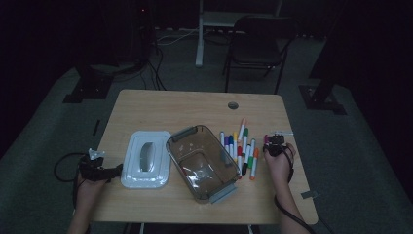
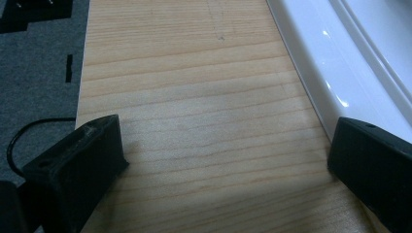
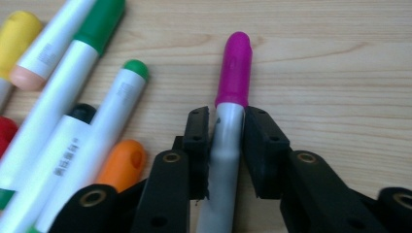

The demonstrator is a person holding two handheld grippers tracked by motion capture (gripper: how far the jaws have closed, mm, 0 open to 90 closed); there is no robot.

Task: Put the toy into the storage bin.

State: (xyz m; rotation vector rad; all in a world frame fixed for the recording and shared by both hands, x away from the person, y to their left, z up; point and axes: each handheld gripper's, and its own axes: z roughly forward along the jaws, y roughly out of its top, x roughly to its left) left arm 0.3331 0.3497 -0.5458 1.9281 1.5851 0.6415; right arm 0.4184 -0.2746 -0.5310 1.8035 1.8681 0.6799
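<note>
High view: the bin (image 1: 203, 162) lies left of the right gripper (image 1: 275, 145), markers (image 1: 241, 146) between. The right gripper (image 3: 226, 141) is clamped on the magenta marker (image 3: 232, 97), seemingly flat on the table (image 3: 340, 73). Lift straight, avoiding neighbours. The left gripper (image 2: 221, 160) rests, jaws apart.
</note>
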